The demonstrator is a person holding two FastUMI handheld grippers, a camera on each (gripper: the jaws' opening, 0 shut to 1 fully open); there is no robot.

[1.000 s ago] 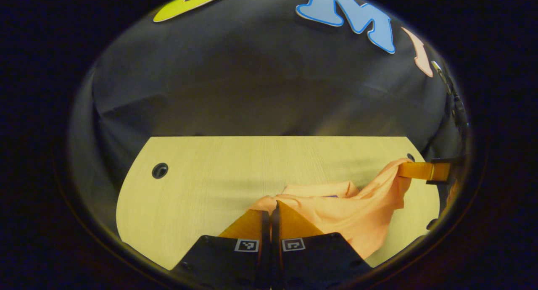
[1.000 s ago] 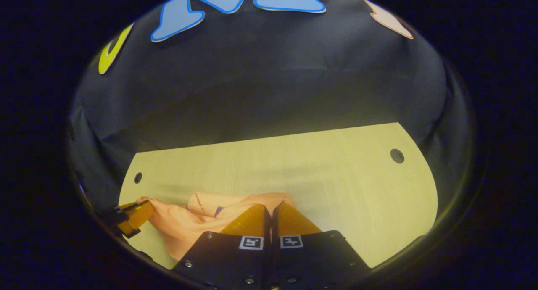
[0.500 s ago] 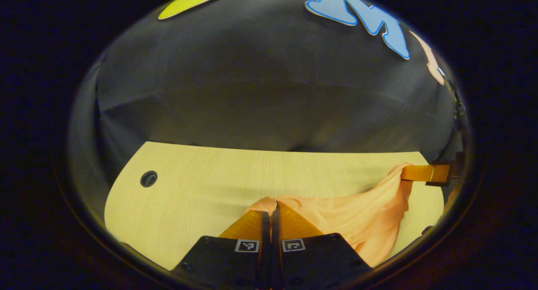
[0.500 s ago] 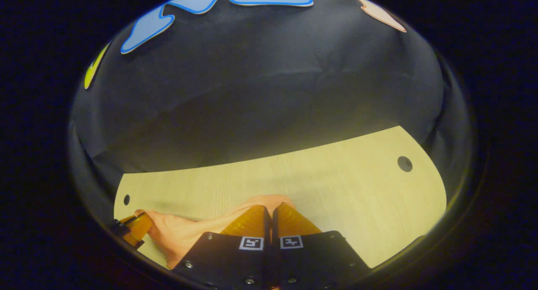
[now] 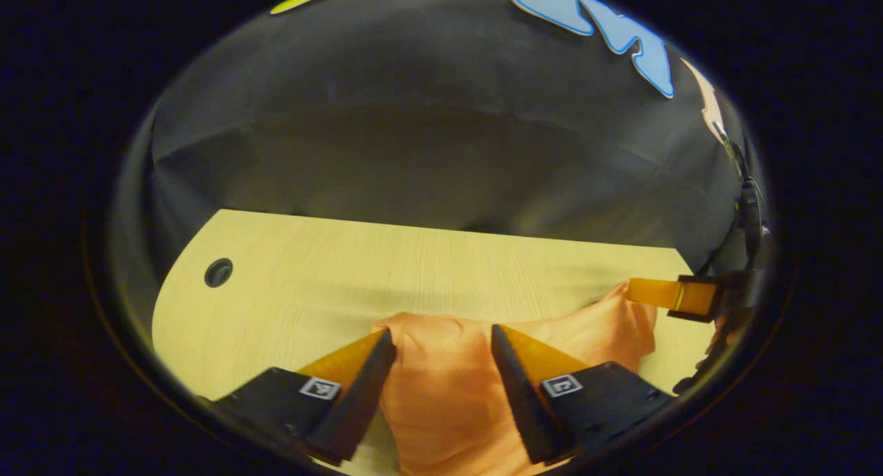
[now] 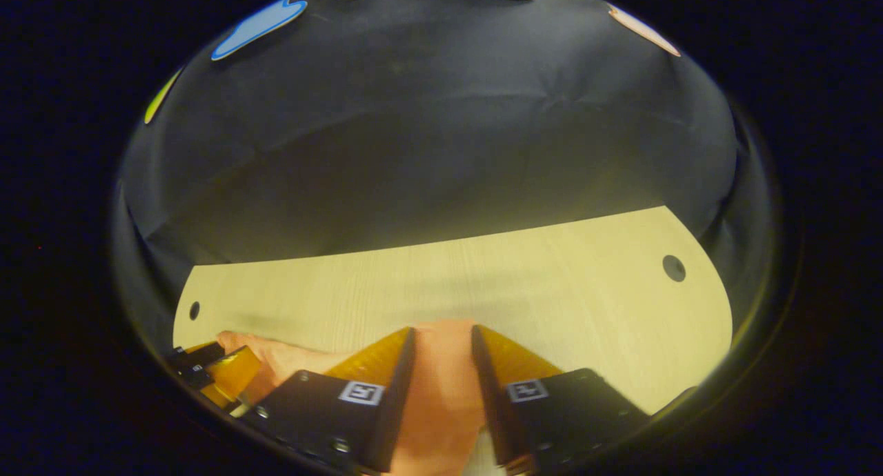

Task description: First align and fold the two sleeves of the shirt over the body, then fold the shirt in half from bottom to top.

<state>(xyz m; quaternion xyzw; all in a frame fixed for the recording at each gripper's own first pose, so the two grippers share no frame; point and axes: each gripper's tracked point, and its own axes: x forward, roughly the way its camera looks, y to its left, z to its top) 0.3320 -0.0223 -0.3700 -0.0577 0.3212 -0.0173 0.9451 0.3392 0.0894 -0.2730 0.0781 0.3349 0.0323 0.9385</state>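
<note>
As both fingers part, the shirt point(image 5: 448, 386) settles on the counter point(image 5: 290, 290).
Left hand-held gripper point(image 5: 441, 341) and right hand-held gripper point(image 6: 441, 338) stand wide open, holding nothing; withdraw straight back from the shirt, lest fingers snag the fold.

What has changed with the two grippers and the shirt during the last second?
Both grippers let go: the left gripper and right gripper, shut on the orange shirt before, now stand open. The shirt, earlier lifted and stretched between them, has sunk onto the table. The table itself is unchanged.
</note>
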